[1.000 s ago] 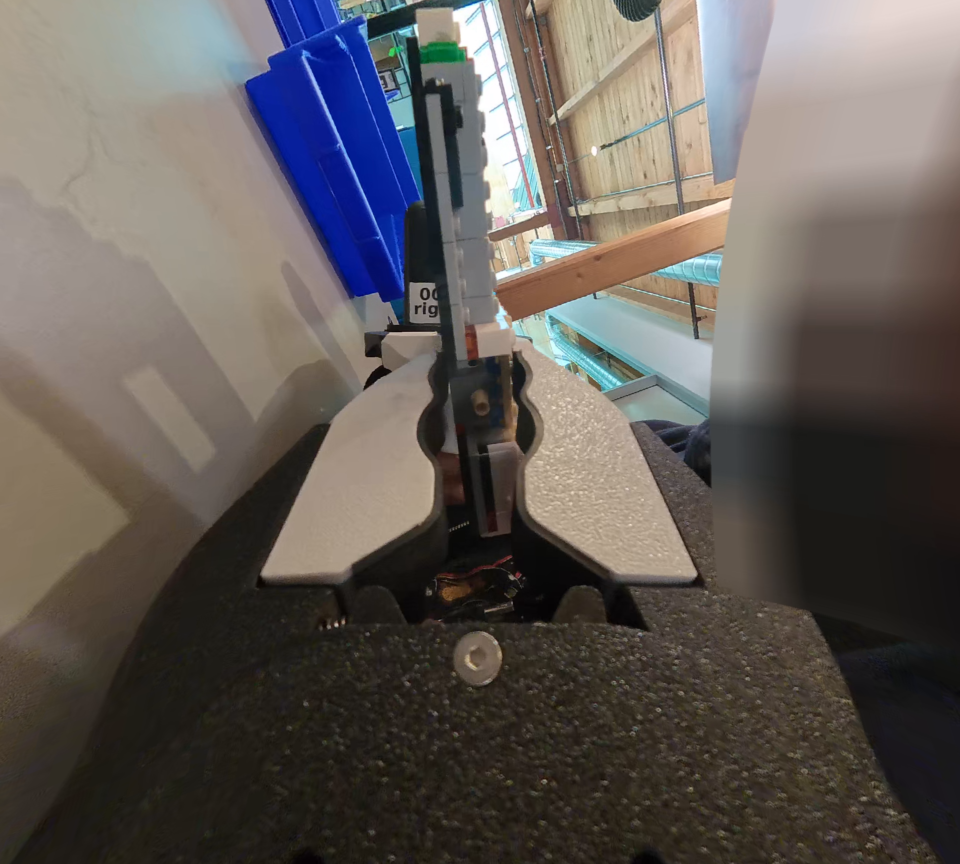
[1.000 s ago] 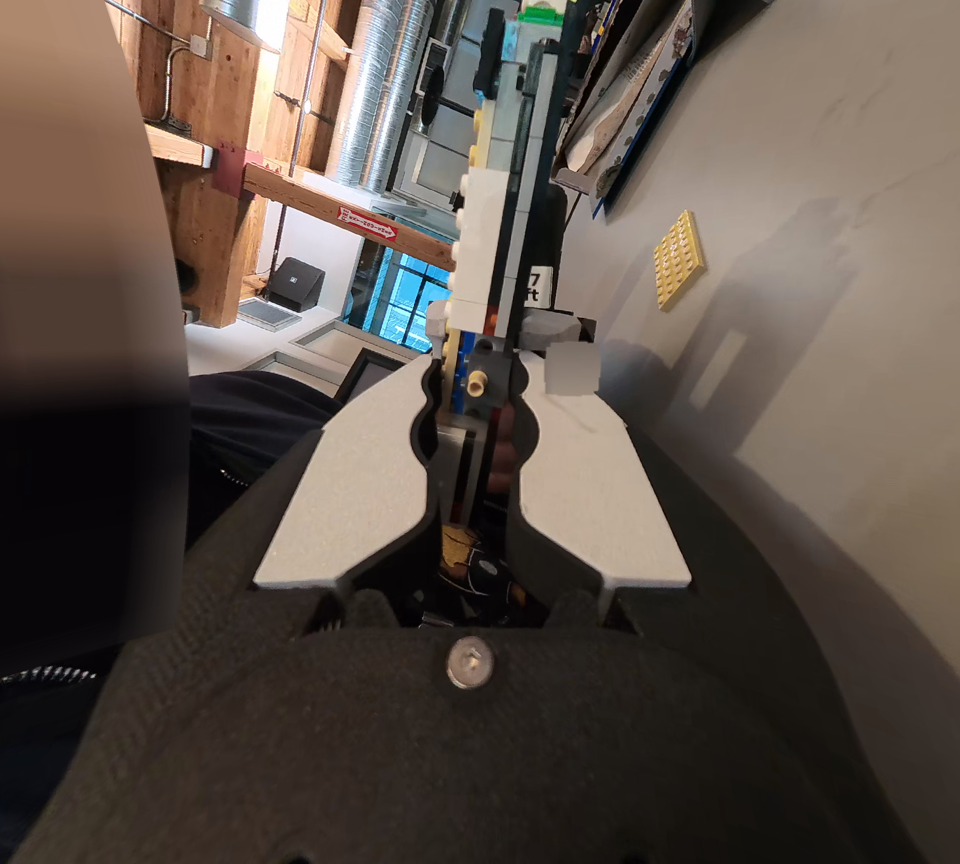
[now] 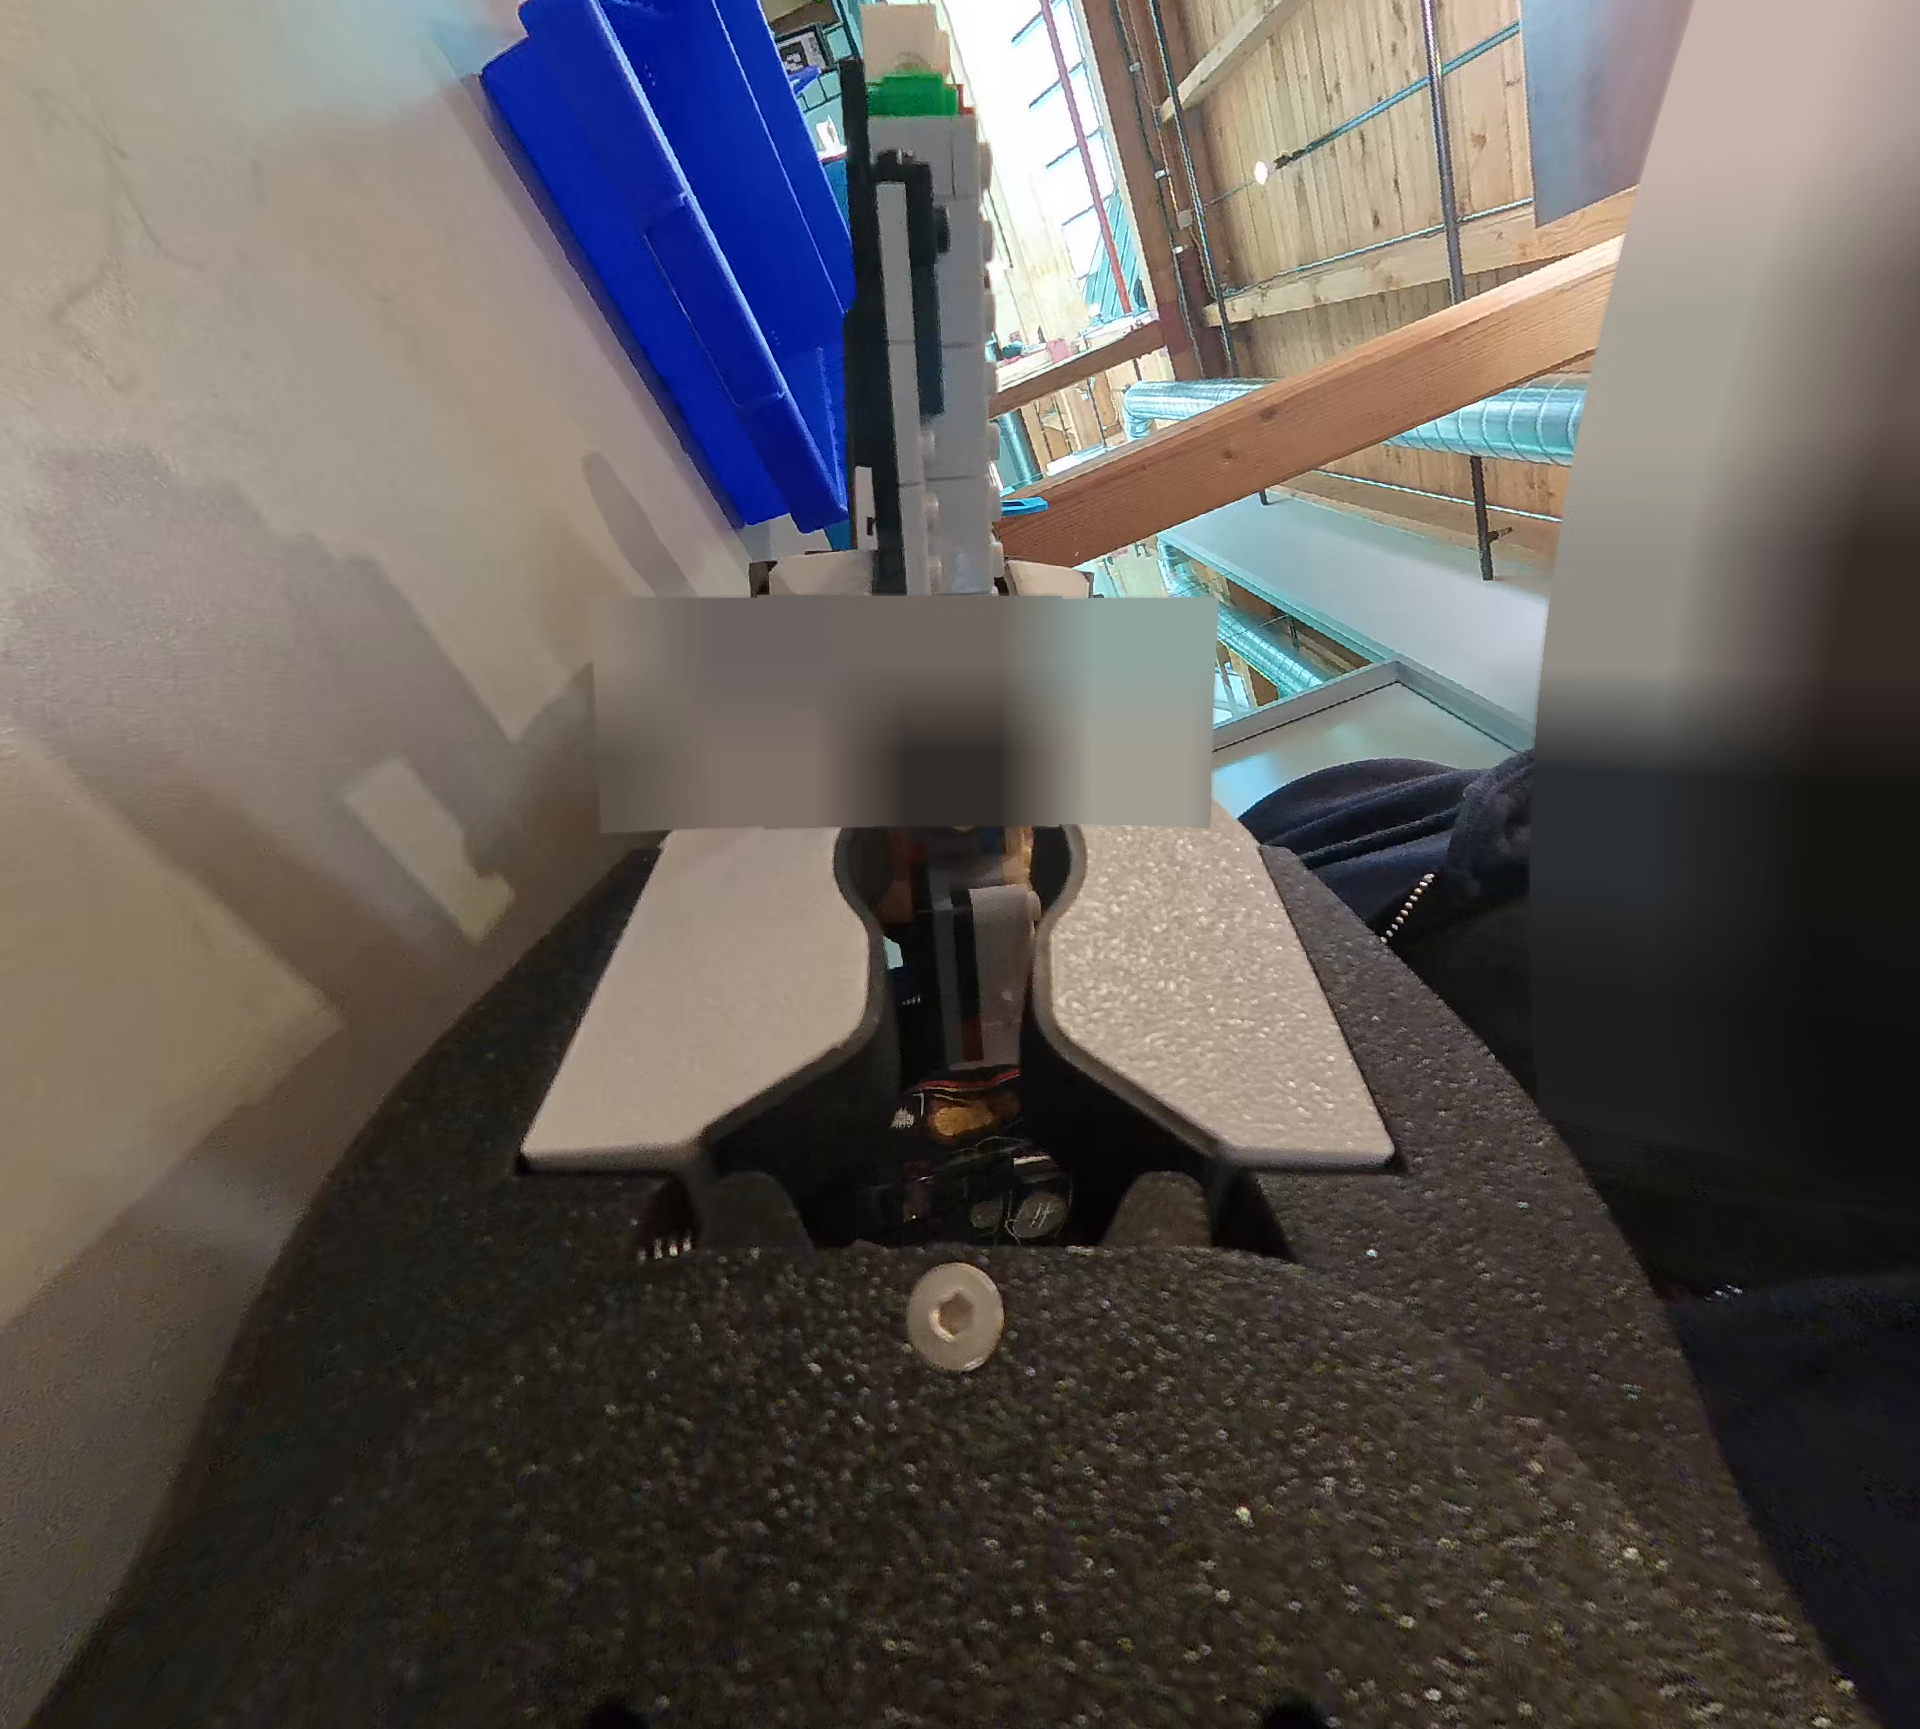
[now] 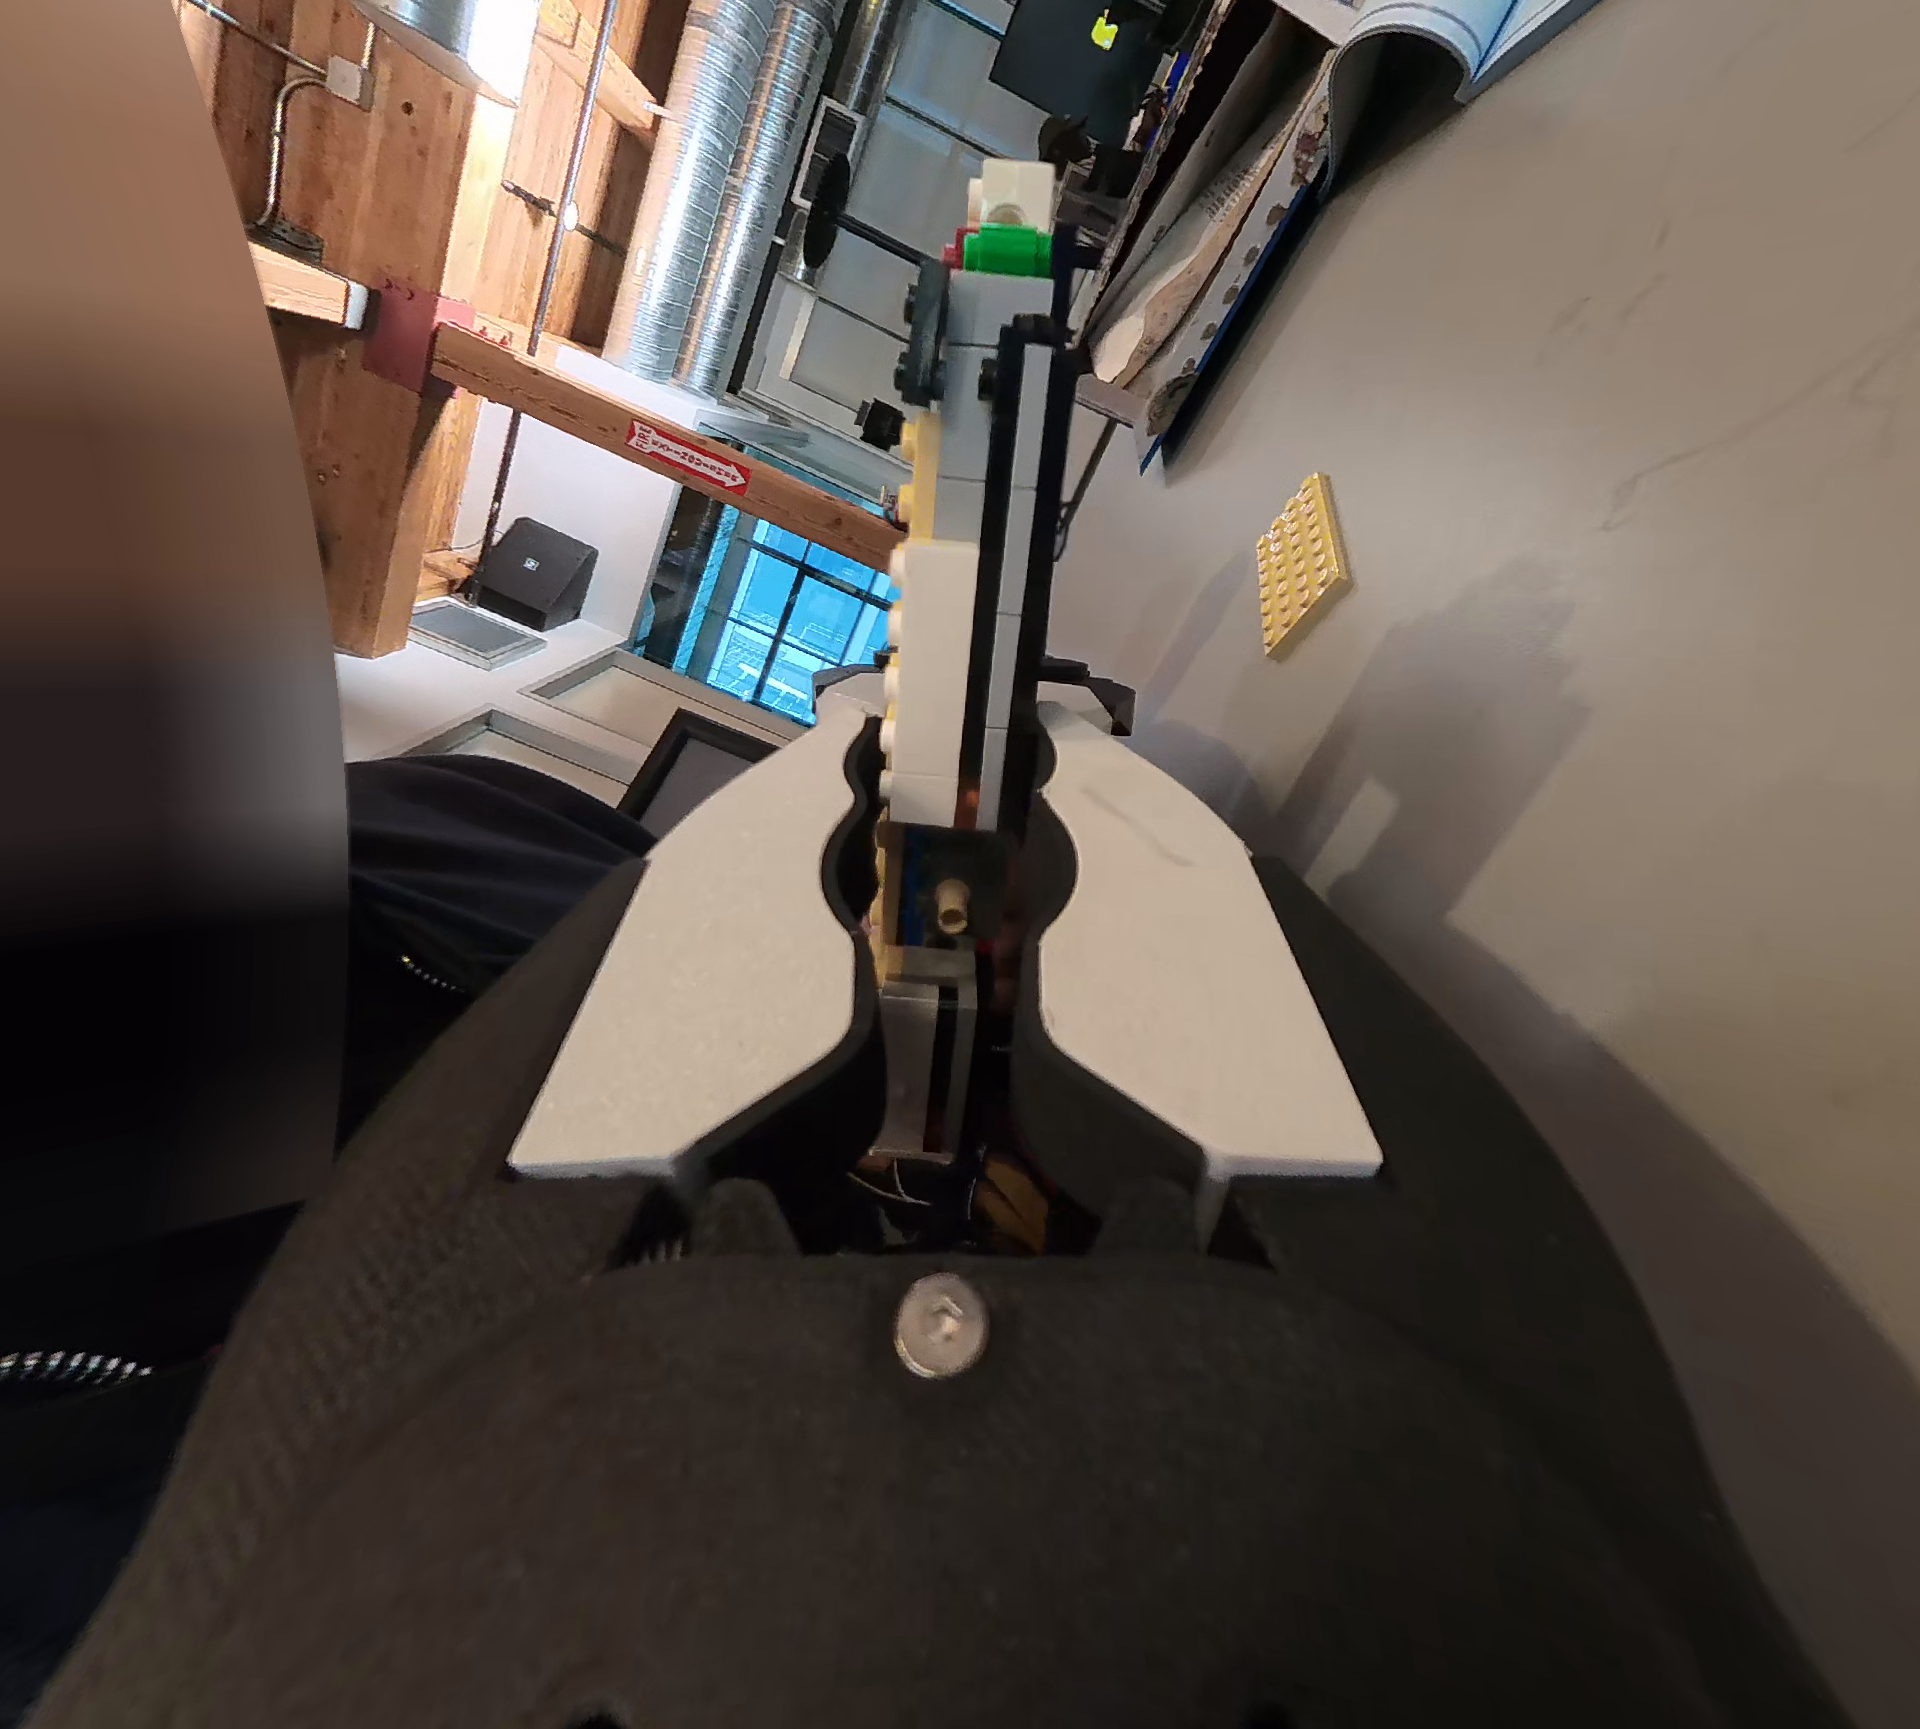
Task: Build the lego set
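Left claw [image 3: 940, 703] and right claw [image 4: 961, 723] both clamped narrow, facing each other, rolled sideways.

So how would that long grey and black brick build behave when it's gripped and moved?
The brick build looks rigid but probably fragile: many small stacked pieces could snap apart under bending. Being long and thin, it would likely tip if stood on end. Its studded side should resist slipping.

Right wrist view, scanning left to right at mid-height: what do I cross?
Wooden beam → brick model in the right claw → yellow plate on the grey table.
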A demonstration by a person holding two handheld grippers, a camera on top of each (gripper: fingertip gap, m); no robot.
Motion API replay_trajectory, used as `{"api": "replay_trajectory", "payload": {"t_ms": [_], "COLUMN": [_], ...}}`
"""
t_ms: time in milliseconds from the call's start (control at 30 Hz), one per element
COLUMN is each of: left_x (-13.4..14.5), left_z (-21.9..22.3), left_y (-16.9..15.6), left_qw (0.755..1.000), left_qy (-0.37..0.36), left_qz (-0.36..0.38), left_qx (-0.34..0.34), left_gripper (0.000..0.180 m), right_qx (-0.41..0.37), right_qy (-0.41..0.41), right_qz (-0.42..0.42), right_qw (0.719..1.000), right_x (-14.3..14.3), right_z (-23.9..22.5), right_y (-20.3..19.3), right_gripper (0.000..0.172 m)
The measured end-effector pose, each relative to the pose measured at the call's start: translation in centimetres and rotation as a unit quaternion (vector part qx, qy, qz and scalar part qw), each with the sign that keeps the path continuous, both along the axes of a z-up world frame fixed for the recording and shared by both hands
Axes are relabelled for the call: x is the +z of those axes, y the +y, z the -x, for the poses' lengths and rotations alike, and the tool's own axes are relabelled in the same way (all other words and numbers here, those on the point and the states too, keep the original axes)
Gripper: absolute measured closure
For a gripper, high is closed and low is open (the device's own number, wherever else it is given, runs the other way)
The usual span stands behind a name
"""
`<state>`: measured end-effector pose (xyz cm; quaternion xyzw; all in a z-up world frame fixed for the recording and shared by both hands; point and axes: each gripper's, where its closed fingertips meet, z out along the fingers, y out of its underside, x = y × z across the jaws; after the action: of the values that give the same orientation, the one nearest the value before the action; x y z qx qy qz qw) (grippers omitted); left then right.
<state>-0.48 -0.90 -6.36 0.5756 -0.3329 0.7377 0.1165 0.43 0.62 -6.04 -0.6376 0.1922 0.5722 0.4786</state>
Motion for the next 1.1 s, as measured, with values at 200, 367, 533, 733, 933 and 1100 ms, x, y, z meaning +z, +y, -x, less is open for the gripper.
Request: {"api": "replay_trajectory", "payload": {"t_ms": [200,367,533,733,933,1100], "left_x": [-0.1,-0.2,0.0,-0.3,-0.6,-0.7], "left_z": [-0.2,-0.2,-0.6,-0.8,-1.0,-1.0], "left_y": [0.2,0.5,1.7,2.0,1.9,1.9], "left_qw": [1.0,0.999,0.997,0.996,0.997,0.997], "left_qy": [0.004,0.007,0.006,0.01,0.018,0.021], "left_qz": [0.019,0.045,0.07,0.076,0.07,0.067], "left_qx": [0.005,0.009,0.032,0.042,0.042,0.042], "left_gripper": [0.157,0.15,0.148,0.154,0.157,0.156], "right_qx": [-0.003,-0.007,-0.003,-0.004,-0.009,-0.014], "right_qy": [0.022,0.044,0.05,0.059,0.069,0.082], "right_qz": [0.007,0.013,0.016,0.02,0.023,0.025], "right_qw": [1.0,0.999,0.999,0.998,0.997,0.996], "right_x": [-0.3,-0.5,-0.5,-0.7,-0.8,-0.9], "right_z": [-0.3,-0.5,-0.6,-0.5,-0.6,-0.8], "right_y": [0.2,0.3,0.3,0.4,0.5,0.6], "right_gripper": [0.147,0.147,0.148,0.147,0.147,0.148]}}
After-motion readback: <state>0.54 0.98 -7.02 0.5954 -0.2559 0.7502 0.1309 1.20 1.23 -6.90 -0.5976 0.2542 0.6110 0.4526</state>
